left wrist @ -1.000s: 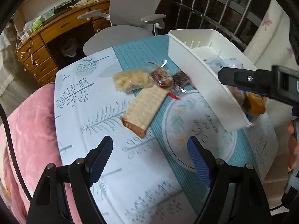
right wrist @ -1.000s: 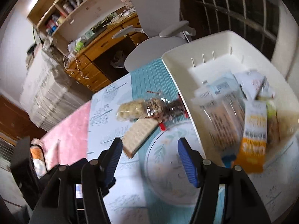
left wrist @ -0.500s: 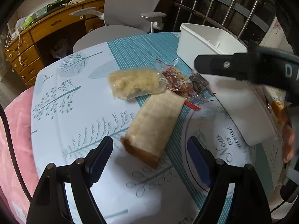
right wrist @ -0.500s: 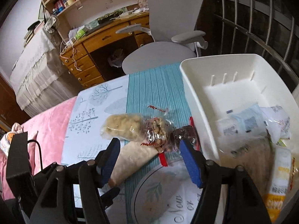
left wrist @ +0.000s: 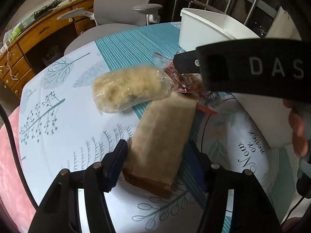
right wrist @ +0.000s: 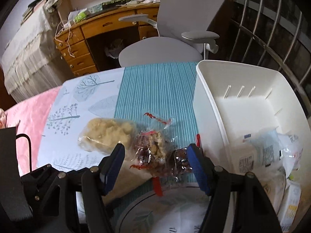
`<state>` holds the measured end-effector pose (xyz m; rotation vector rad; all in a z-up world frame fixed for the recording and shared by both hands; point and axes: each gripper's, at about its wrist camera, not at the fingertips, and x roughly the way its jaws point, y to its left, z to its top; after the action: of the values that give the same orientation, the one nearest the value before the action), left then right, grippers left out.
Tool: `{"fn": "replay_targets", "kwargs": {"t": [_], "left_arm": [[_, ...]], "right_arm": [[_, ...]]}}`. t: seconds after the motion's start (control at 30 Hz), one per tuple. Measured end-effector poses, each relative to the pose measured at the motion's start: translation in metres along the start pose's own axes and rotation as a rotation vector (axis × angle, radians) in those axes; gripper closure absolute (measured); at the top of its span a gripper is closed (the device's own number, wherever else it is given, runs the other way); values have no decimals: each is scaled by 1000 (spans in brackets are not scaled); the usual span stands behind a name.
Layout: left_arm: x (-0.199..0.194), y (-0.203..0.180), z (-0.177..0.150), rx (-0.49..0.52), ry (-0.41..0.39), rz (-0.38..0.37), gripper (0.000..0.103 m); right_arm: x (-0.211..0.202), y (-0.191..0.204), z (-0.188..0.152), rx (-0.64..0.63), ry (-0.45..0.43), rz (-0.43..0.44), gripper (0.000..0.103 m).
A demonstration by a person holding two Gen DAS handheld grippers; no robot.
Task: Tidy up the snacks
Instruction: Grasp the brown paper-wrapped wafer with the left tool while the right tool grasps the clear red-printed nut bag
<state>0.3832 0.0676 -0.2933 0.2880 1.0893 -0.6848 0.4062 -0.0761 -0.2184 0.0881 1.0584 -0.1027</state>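
Left gripper [left wrist: 157,159] fingers [left wrist: 118,155] straddle brown packet [left wrist: 161,136].

A round table wears a tablecloth [right wrist: 81,116] printed with grey-blue trees and leaves, with a teal striped band [right wrist: 155,89] running to its far edge. Near the cloth's front edge is a printed circle with script lettering [left wrist: 250,155]. Beyond the far edge stands a grey office chair [right wrist: 175,31] with armrests. Behind it is a wooden desk [right wrist: 93,36] with drawers, cluttered on top. Metal window bars [right wrist: 272,35] rise at the right. A pink cloth [left wrist: 11,155] lies off the left edge.
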Motion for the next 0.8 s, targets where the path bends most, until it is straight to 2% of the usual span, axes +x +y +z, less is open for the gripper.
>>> {"fn": "replay_targets", "kwargs": {"t": [0.23,0.4,0.43,0.47,0.5,0.53,0.6,0.7,0.8], "left_arm": [[-5,7,-7,9,-3,-12,45],[-14,18,-18,-30,2,22,46],[-17,20,-20,-42,-1,29,52],[-22,22,-22,-54,-18,30,66],[-29,27,-23,-83,-43,51,95],[-30,32,-23,-112,-22,56,98],[-31,41,-25,-155,-7,44,95],[-33,47,-26,-162,1,38,94],[-34,48,-24,-175,26,0,79]], "right_arm": [[1,11,3,-62,8,20,36],[5,17,2,-62,23,53,36],[7,18,2,-57,28,46,36],[9,19,2,-56,35,36,36],[11,20,1,-57,40,29,36],[14,20,1,-56,44,27,36],[19,22,1,-55,56,32,36],[29,22,0,-47,84,5,36],[37,19,-1,-34,111,-2,36]]}}
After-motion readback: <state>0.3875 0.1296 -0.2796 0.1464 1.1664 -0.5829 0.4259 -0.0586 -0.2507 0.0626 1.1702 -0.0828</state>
